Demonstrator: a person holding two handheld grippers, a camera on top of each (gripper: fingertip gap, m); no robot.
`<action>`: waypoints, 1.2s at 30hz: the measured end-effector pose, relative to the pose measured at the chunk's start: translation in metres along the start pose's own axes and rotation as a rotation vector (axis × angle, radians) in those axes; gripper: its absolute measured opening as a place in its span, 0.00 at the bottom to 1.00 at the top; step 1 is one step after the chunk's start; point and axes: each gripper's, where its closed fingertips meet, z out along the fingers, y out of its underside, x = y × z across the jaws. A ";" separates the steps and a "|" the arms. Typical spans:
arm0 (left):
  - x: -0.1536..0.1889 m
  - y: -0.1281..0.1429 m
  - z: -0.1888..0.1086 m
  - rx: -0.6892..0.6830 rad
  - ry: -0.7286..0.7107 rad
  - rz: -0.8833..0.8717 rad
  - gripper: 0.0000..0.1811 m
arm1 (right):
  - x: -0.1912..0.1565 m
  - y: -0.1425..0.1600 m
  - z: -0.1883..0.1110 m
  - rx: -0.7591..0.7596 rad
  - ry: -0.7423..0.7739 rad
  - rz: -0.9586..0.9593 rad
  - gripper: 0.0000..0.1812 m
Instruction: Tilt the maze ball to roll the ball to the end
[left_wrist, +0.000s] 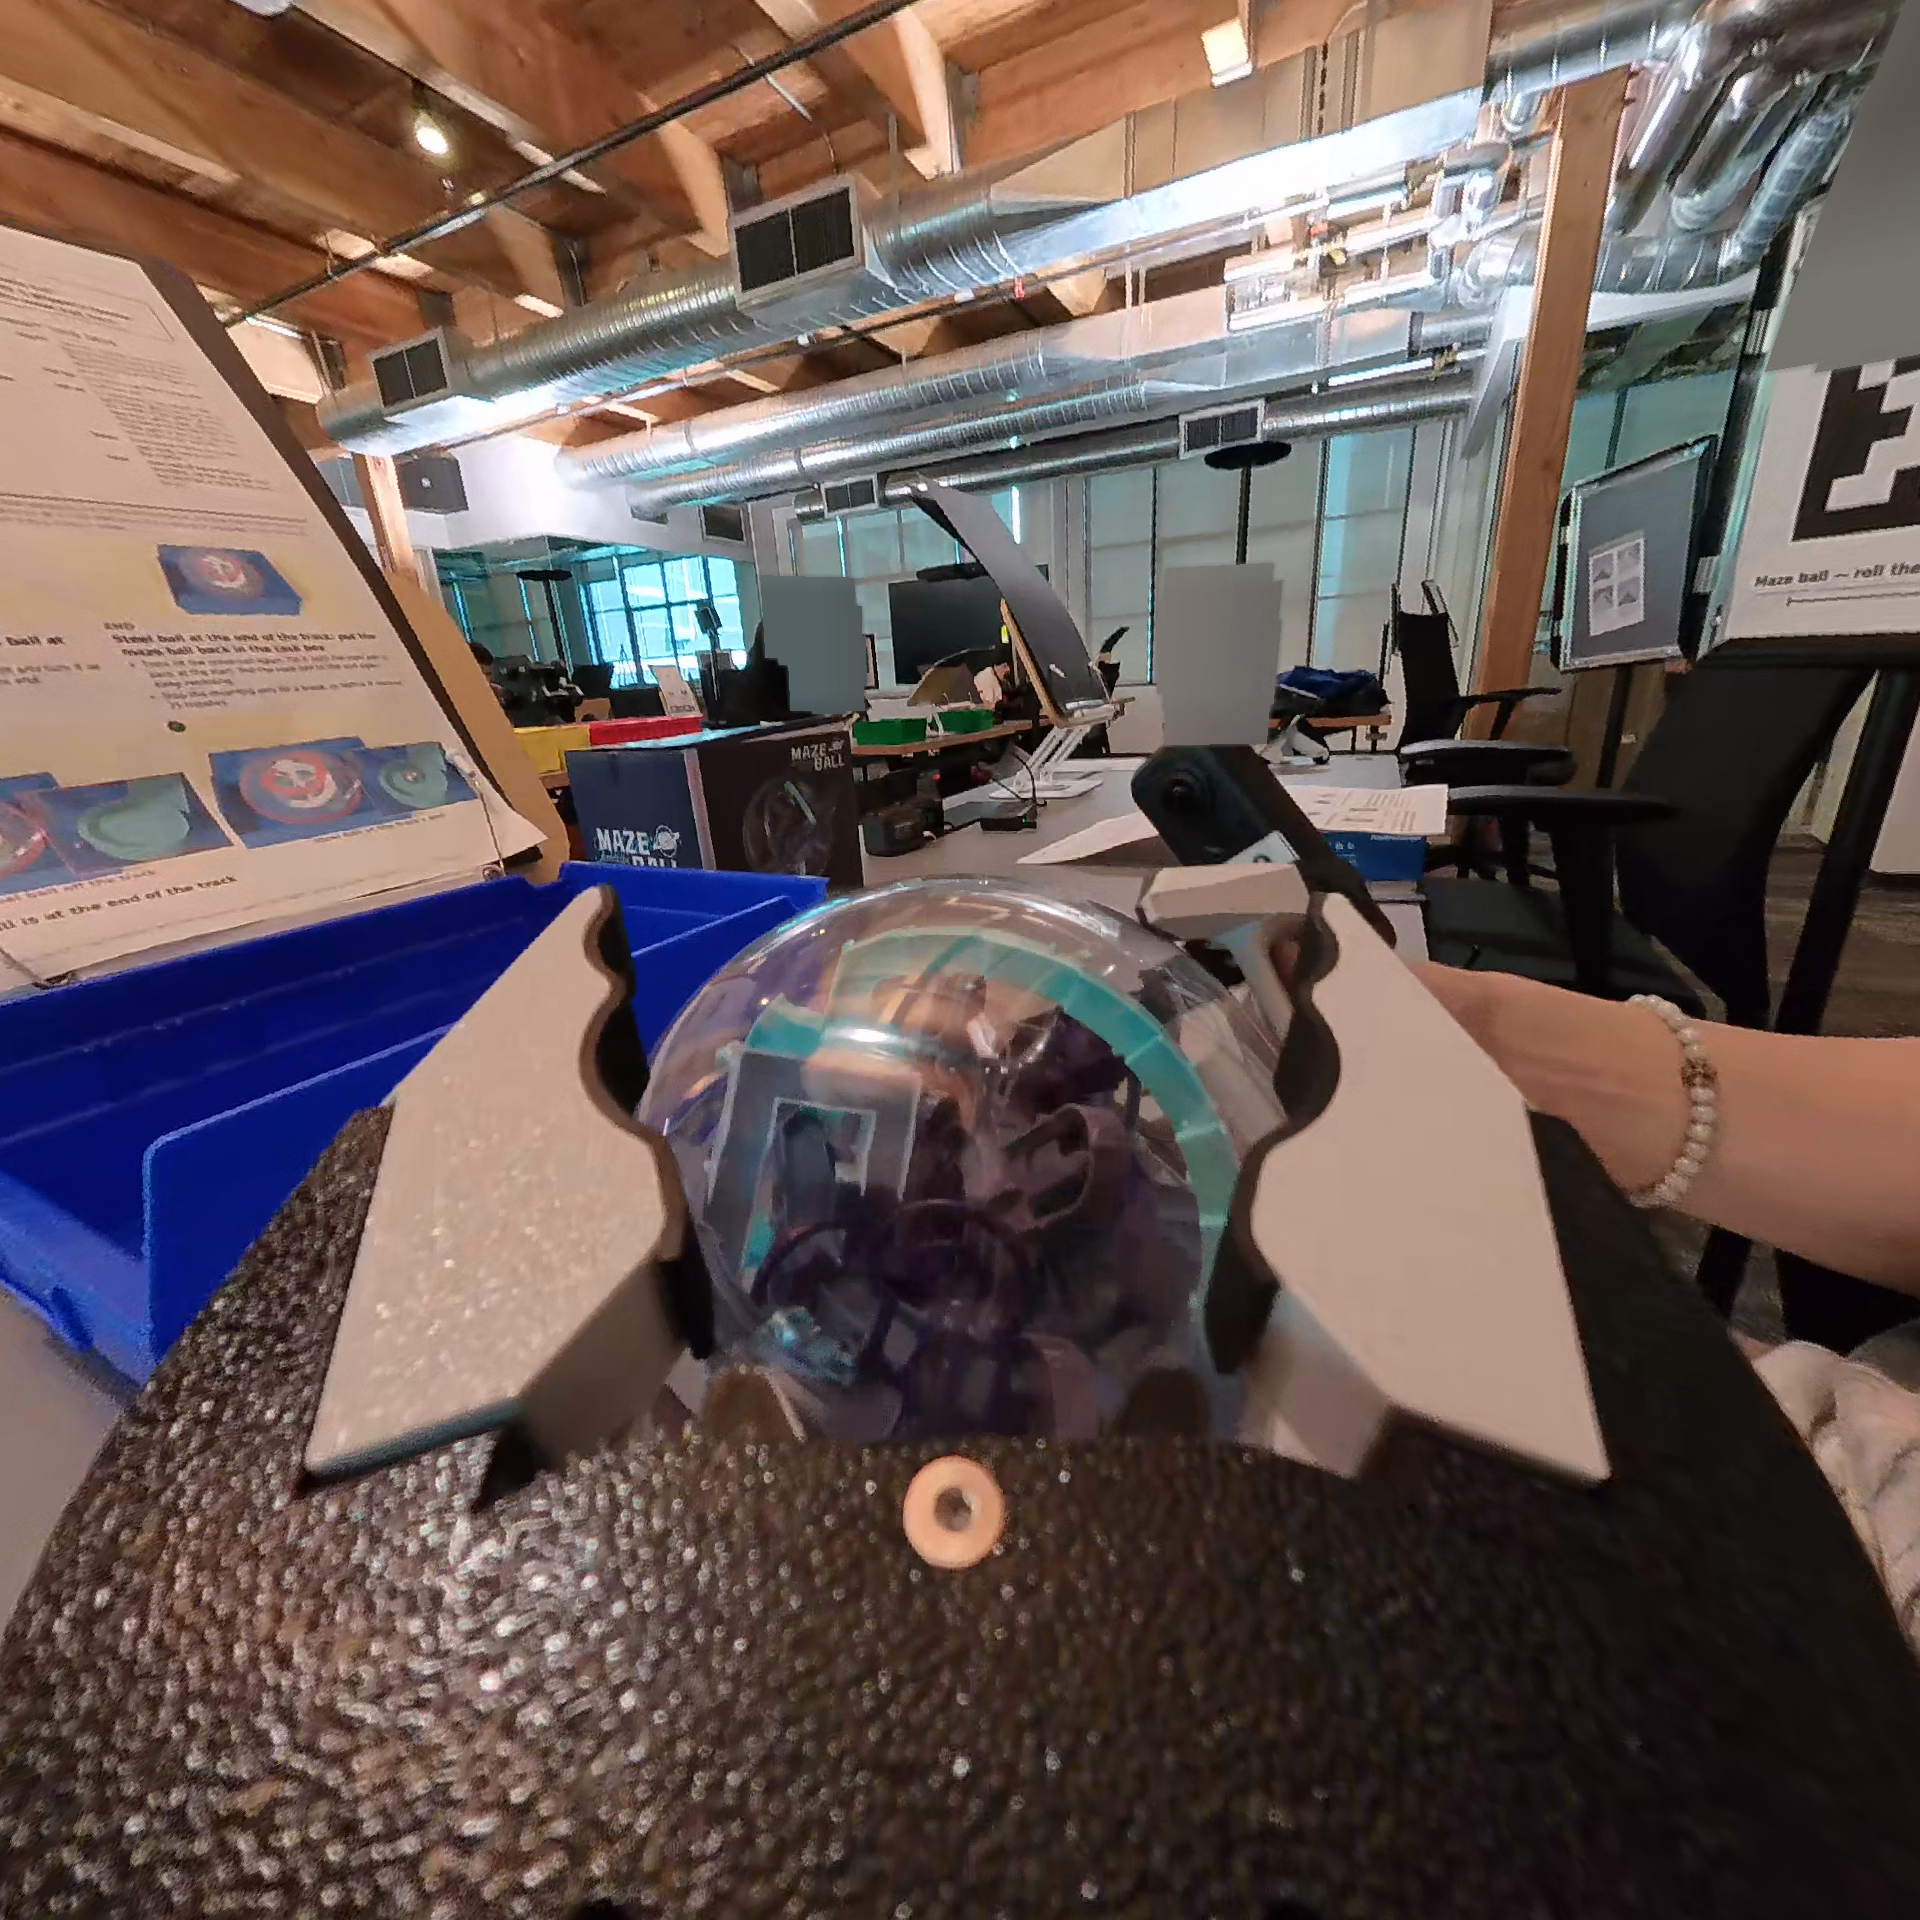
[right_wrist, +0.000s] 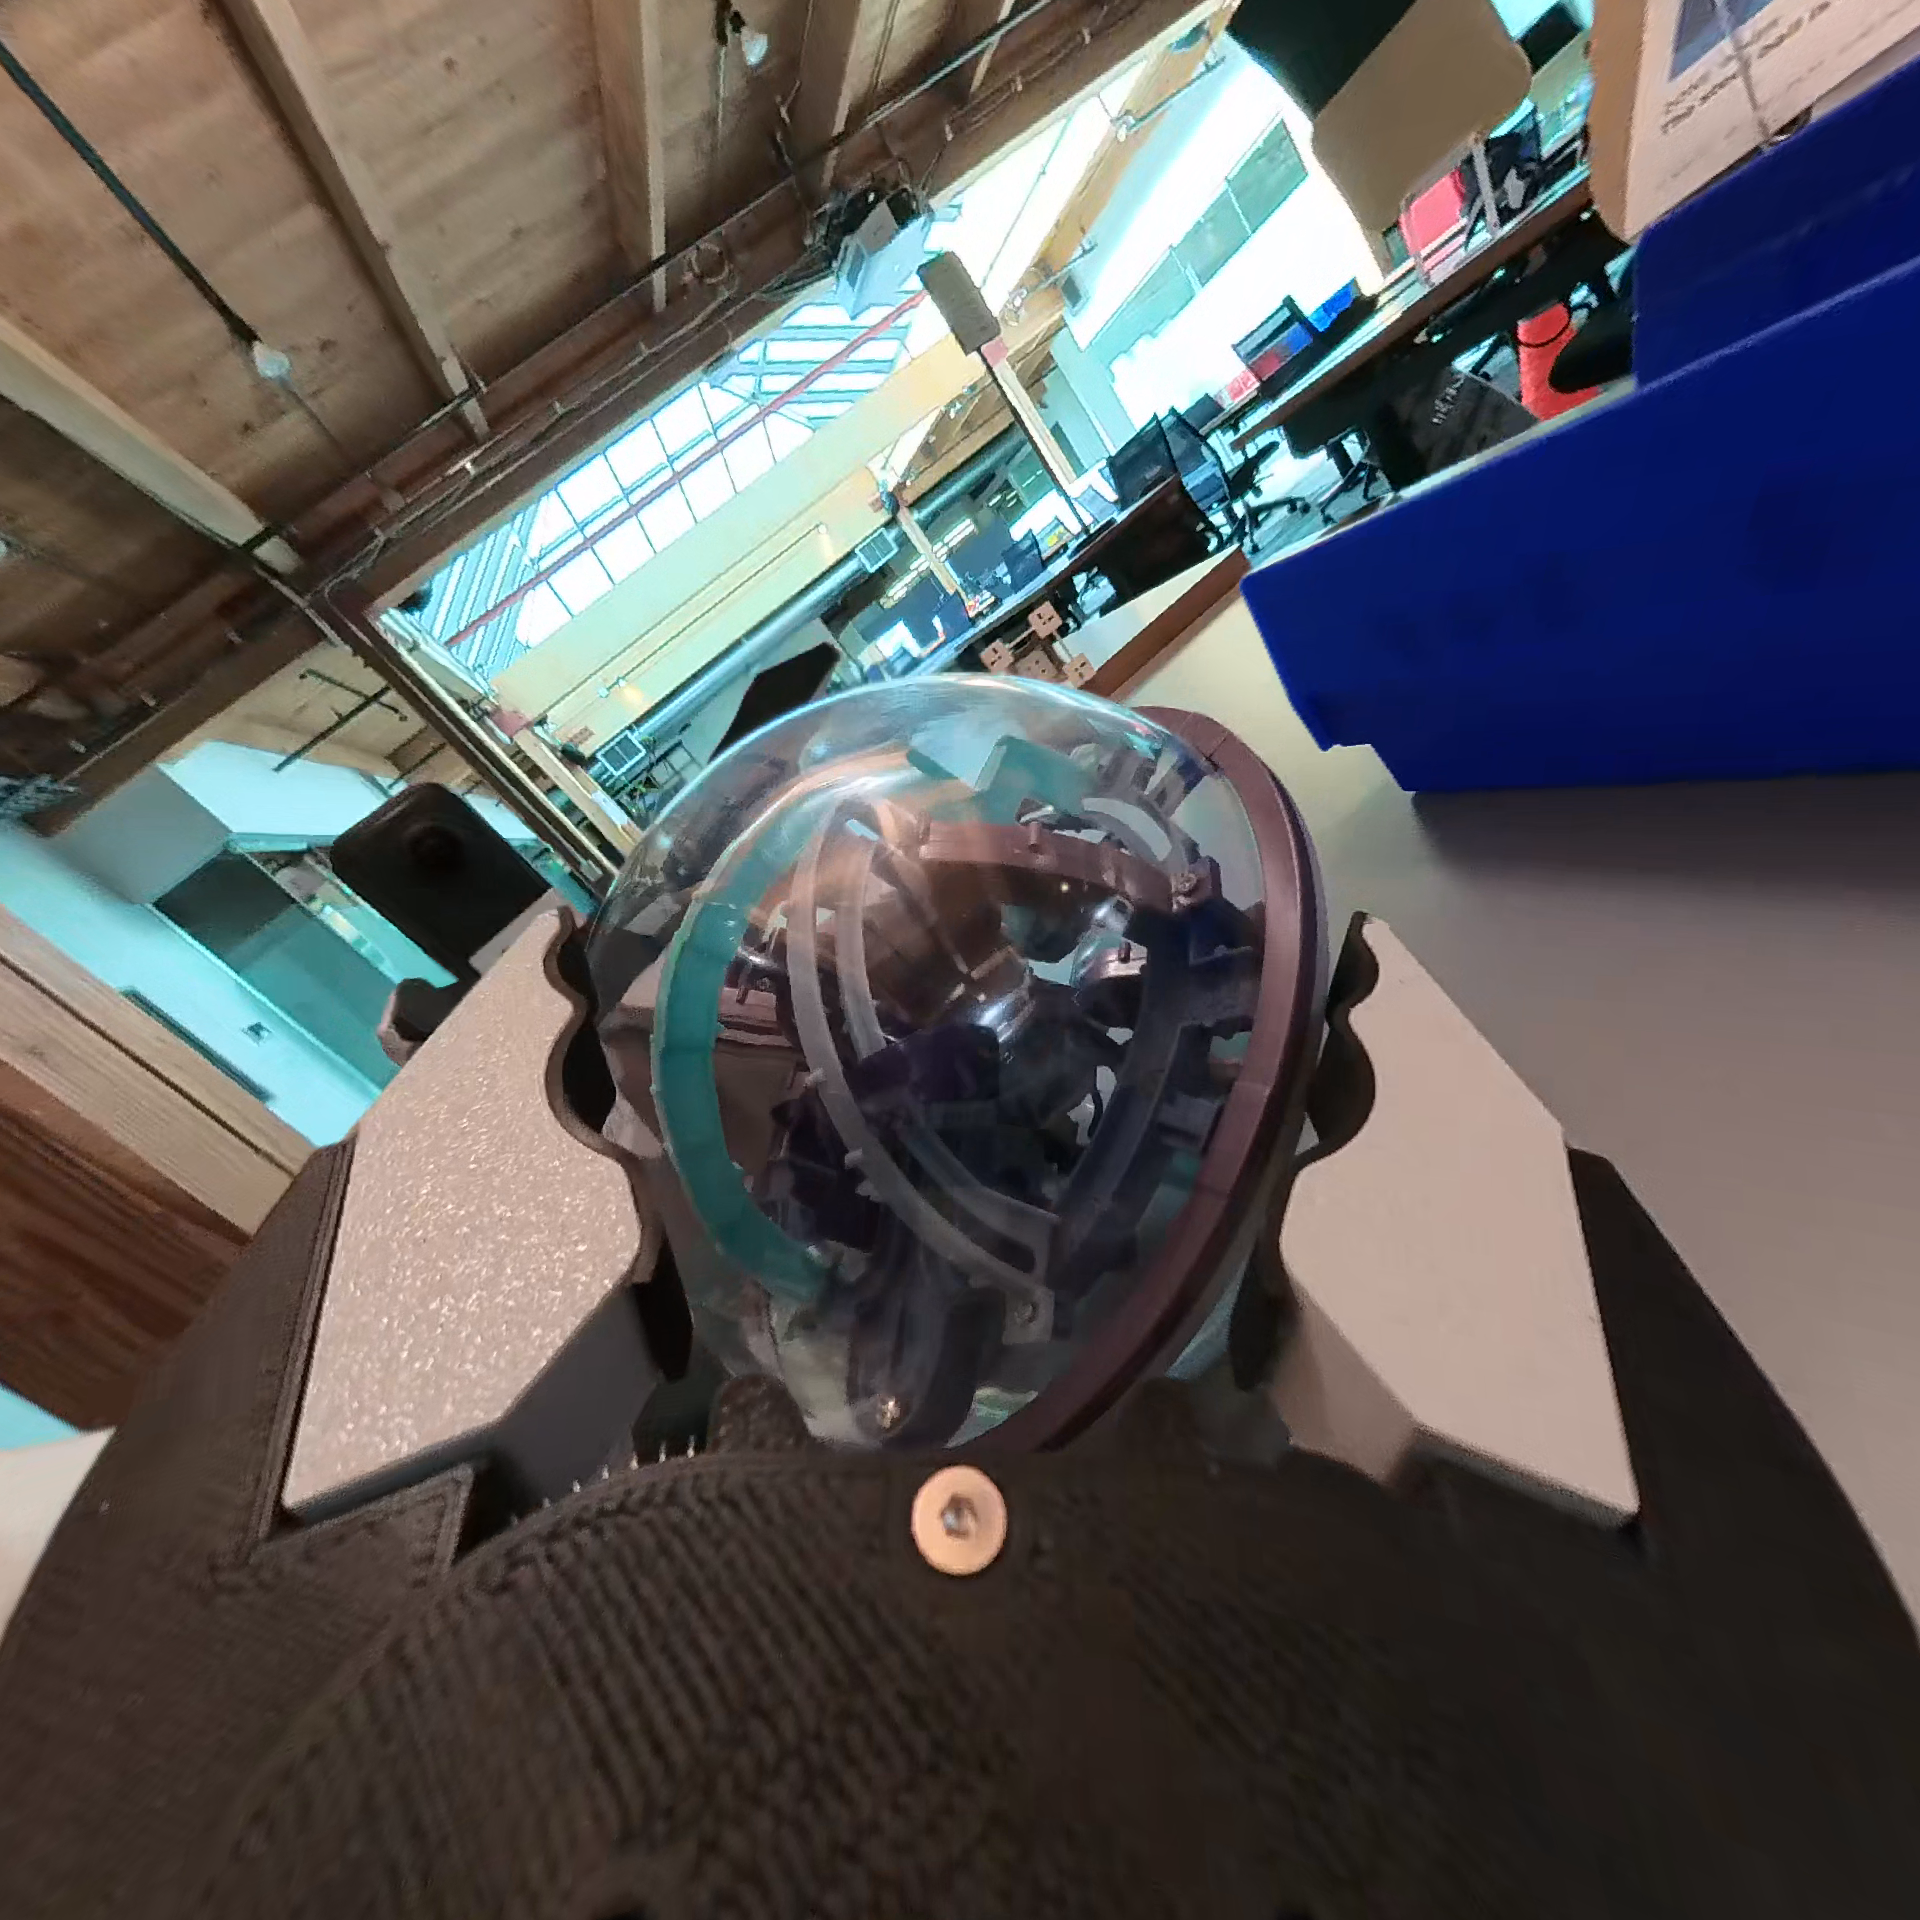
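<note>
maze ball clamped in both claws, blue bin beside

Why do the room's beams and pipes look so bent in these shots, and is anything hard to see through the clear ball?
Left wrist view: the wide lens bows the ceiling pipes, and the maze ball held by the left gripper carries reflections that muddle the tracks inside. Right wrist view: the whole room sits tilted, bright windows wash out, and the blue bin looks soft; glare streaks the ball between the right gripper fingers.

One maze ball, two claws, one blue bin.
</note>
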 end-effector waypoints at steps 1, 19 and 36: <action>0.001 0.001 0.000 -0.018 0.010 0.005 0.66 | -0.001 0.001 0.000 -0.013 -0.009 -0.014 0.75; -0.002 0.040 0.014 -0.429 0.137 0.181 0.69 | 0.002 -0.015 -0.003 -0.055 -0.044 -0.176 0.63; -0.014 0.044 0.025 -0.550 0.108 0.174 0.68 | -0.002 -0.013 -0.014 -0.104 -0.102 -0.494 0.60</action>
